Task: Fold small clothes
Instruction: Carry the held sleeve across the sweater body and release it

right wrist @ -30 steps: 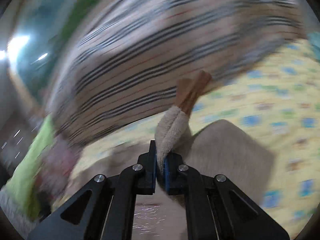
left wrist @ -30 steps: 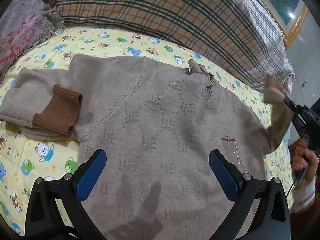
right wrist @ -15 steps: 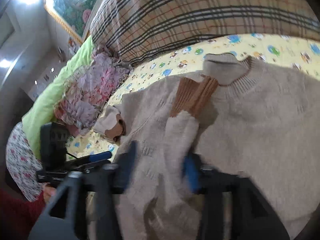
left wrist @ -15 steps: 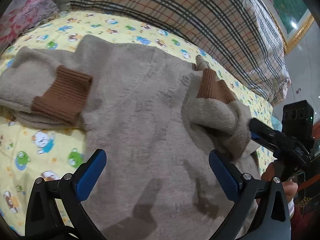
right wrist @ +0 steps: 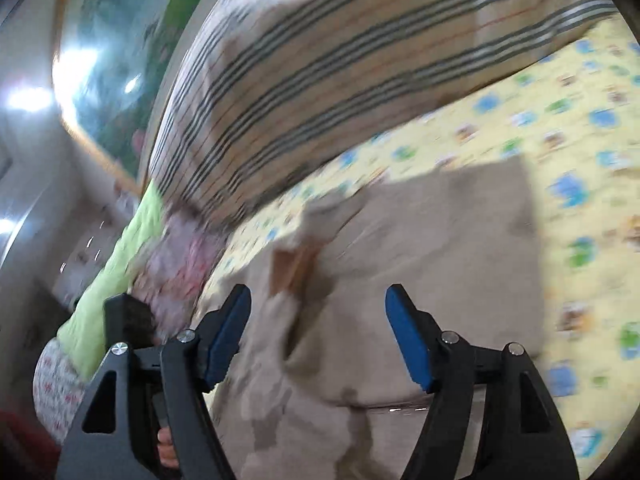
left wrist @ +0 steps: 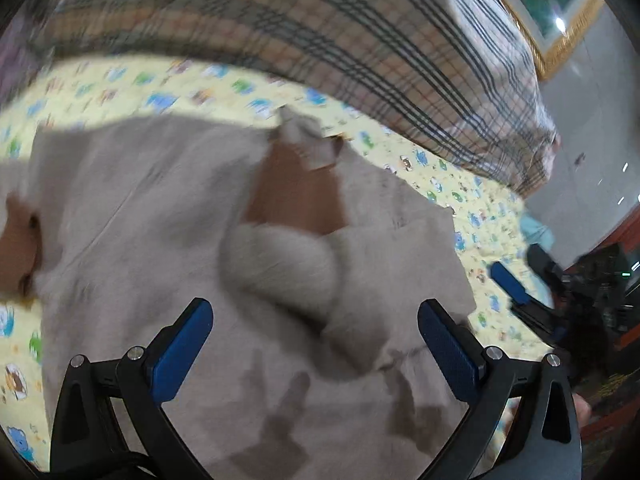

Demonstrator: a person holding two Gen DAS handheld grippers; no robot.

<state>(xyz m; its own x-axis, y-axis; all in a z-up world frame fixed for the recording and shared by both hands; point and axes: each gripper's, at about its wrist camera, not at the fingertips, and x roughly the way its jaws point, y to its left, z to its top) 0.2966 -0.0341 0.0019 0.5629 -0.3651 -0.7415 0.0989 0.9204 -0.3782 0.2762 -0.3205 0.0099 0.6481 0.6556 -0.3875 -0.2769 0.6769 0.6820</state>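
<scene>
Item: one small beige fuzzy knit sweater [left wrist: 152, 208] with brown ribbed cuffs, which I logged lying flat on the yellow cartoon-print bedsheet [left wrist: 132, 84], its collar toward the tan plaid quilt [left wrist: 320, 28] heaped along the far edge. Its right sleeve [left wrist: 280, 264] lay folded across the chest, brown cuff [left wrist: 296, 196] up near the collar; the other cuff [left wrist: 20, 240] showed at the left border of the left wrist view. My left gripper [left wrist: 314, 338] hung above the lower body of the sweater with its blue-padded jaws spread wide, nothing between the pads; the folded sleeve sat just ahead of them and slightly right of centre. My right gripper [right wrist: 318, 334] had its jaws parting further at that moment, pads clear of the cloth, the sweater spread beneath and ahead of them and the cuff [right wrist: 292, 268] just beyond the left pad. In the left wrist view that gripper [left wrist: 516, 292] showed off the sweater's right edge, over the sheet. Both views were blurred. Also noted: a lime-green cover [right wrist: 116, 264] and floral pink fabric [right wrist: 176, 264] at the left of the right wrist view.
</scene>
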